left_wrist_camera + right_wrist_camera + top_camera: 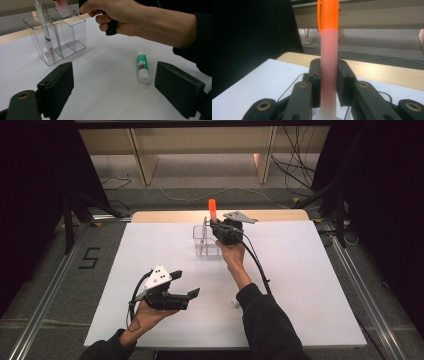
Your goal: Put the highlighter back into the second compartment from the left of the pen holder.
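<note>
While my left gripper (184,288) is idling wide, my right fingers (315,80) are clamping the orange-capped translucent marker (328,75), lowering it into the clear plastic organizer (200,245) next.

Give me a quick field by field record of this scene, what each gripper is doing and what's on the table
right gripper: shut on the orange-capped marker, upright, above the clear organizer
left gripper: open, holding nothing, low over the table
clear organizer: compartments, one already holding a pen
glue stick: lying on its side on the white table, untouched
background: wooden shelving, cables on floor
</note>
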`<control>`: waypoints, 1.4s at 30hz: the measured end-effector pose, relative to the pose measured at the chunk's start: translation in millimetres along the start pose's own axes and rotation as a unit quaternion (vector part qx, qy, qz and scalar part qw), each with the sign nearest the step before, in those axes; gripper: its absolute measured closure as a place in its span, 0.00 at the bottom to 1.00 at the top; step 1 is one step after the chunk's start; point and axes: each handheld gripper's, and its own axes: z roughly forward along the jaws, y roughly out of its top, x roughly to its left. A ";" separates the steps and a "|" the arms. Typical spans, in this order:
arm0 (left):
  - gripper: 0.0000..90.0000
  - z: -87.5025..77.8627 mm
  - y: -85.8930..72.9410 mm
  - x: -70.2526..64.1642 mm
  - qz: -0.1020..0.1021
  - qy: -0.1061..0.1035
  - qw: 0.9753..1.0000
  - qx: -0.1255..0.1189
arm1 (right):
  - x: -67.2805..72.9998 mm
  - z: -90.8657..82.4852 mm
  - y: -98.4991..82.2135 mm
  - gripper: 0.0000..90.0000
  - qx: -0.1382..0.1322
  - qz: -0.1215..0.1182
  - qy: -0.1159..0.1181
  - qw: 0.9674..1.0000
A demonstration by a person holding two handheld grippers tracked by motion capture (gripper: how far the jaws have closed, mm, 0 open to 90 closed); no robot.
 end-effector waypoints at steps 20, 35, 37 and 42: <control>0.17 -0.4 0.5 0.1 0.004 0.002 1.000 -0.001 | 0.4 11.7 -4.5 0.85 0.003 0.005 -0.013 1.000; 0.17 -1.1 0.8 0.5 0.004 0.004 1.000 -0.001 | 4.8 18.4 -13.6 0.85 0.015 -0.004 -0.019 1.000; 0.17 -0.9 0.7 0.4 0.004 0.004 1.000 -0.001 | 5.3 18.6 -14.4 0.85 0.017 -0.004 -0.018 1.000; 0.17 -1.1 0.9 0.3 0.004 0.003 1.000 0.000 | 6.9 19.7 -16.2 0.73 0.024 -0.004 -0.009 1.000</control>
